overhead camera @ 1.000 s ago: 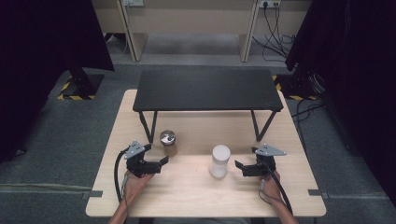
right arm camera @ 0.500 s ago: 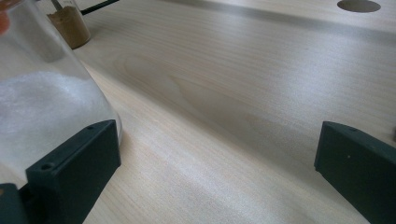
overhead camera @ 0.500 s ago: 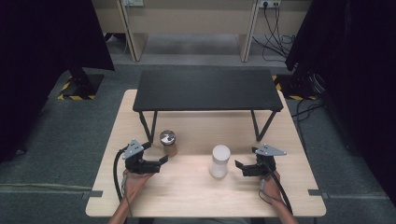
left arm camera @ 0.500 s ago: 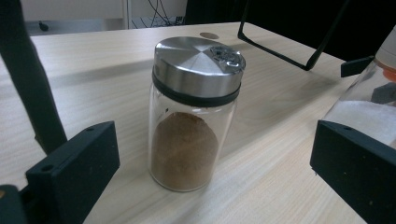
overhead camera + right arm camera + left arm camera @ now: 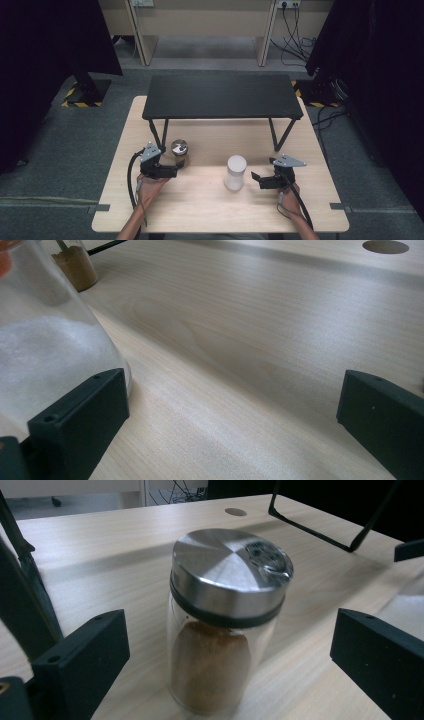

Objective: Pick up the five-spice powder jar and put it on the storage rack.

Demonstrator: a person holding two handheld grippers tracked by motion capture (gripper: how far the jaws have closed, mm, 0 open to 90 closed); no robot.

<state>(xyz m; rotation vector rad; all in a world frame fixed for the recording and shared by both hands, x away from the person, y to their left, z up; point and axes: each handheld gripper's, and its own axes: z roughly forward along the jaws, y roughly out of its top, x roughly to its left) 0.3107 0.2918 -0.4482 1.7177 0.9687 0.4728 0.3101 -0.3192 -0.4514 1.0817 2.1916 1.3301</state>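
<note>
Left tool [image 5: 220, 680] released, jaws wide either side of the spice jar [image 5: 225, 625], upright on the surface [image 5: 210, 200]. Right tool [image 5: 262, 181] released beside the white jar [image 5: 235, 172]. Looks like pre-grasp; next: close on the spice jar body.

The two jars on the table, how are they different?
The spice jar has a shiny metal lid and brown powder inside; the white jar has a white top and white grains. The spice jar stands between the open jaws of the left gripper; the white jar stands off to one side of the right gripper, beside one jaw. Both stand upright on the wooden table, and neither is gripped.
</note>
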